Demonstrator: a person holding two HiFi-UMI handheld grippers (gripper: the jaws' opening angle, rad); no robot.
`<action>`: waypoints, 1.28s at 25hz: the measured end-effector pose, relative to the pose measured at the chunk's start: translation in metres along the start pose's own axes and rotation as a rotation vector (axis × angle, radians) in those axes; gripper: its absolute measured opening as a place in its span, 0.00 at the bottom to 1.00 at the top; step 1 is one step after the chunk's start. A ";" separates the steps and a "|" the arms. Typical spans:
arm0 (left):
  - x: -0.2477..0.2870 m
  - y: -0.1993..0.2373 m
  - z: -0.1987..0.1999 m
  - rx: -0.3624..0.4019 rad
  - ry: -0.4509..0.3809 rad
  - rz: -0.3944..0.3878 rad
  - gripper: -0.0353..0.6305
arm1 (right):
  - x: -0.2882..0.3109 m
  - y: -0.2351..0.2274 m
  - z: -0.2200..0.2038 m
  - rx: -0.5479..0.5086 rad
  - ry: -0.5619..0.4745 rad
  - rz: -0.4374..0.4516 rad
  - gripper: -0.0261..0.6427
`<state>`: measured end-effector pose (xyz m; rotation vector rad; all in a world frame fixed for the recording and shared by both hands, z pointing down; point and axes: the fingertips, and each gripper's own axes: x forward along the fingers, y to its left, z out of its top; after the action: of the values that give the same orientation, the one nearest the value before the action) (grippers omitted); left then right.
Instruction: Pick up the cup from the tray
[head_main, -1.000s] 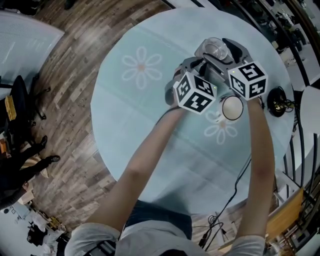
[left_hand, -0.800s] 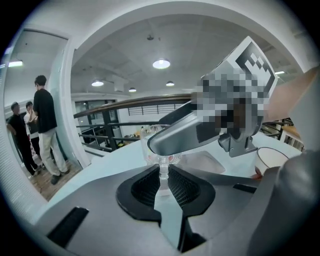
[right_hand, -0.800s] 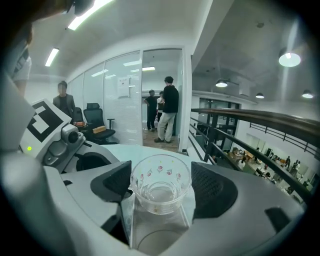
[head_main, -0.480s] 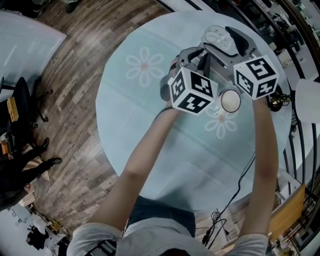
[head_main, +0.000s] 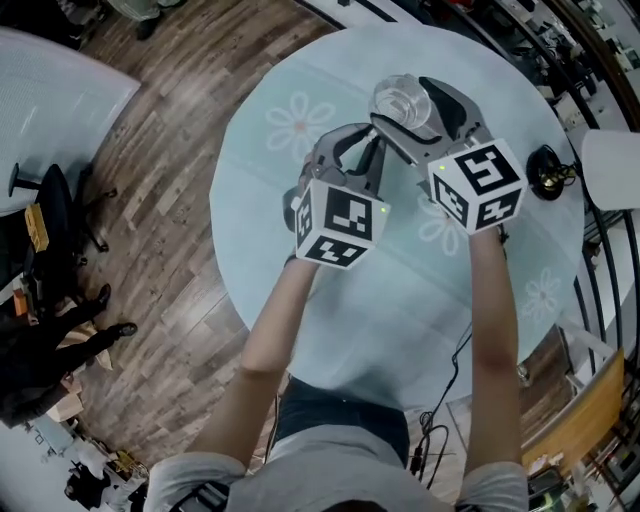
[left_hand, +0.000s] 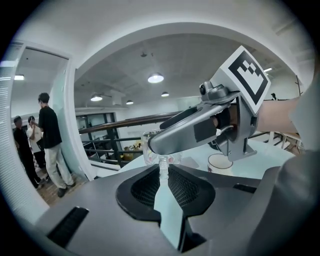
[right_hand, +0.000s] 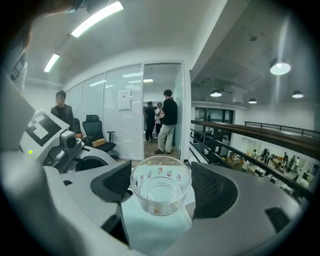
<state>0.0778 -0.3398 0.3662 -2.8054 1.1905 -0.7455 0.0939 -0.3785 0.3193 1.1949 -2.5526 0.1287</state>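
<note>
A clear glass cup (right_hand: 161, 192) with small flower prints hangs above the round table (head_main: 290, 85), and my right gripper (right_hand: 161, 181) is shut on it, one pad on each side of its wall. In the head view the cup (head_main: 398, 95) sits at the far end of the right gripper (head_main: 415, 108). Just left of it, my left gripper (head_main: 358, 142) stands with its jaws a narrow gap apart and nothing between them. The left gripper view looks through that gap (left_hand: 164, 170) at the cup (left_hand: 148, 149), partly hidden behind one of the right gripper's fingers (left_hand: 190, 132). No tray shows.
A white cup (left_hand: 220, 162) stands on the pale blue flowered cloth beneath the right gripper. A black object with a cable (head_main: 548, 172) lies at the table's right edge. People stand (right_hand: 167, 120) beyond the table, near office chairs and a railing.
Both grippers have shifted left in the head view, the right one still holding the glass cup. The white cup seen between the marker cubes is now hidden in that view.
</note>
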 end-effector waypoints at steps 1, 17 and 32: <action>-0.005 -0.002 -0.008 0.001 0.005 -0.007 0.14 | -0.001 0.007 -0.006 0.020 0.003 -0.011 0.52; 0.014 -0.006 -0.115 -0.100 0.147 -0.074 0.14 | 0.043 0.036 -0.111 0.218 0.162 -0.097 0.52; 0.040 -0.009 -0.147 -0.159 0.174 -0.078 0.15 | 0.057 0.032 -0.144 0.172 0.164 -0.159 0.52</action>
<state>0.0446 -0.3346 0.5149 -2.9841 1.2207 -0.9589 0.0713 -0.3689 0.4751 1.3844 -2.3332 0.3995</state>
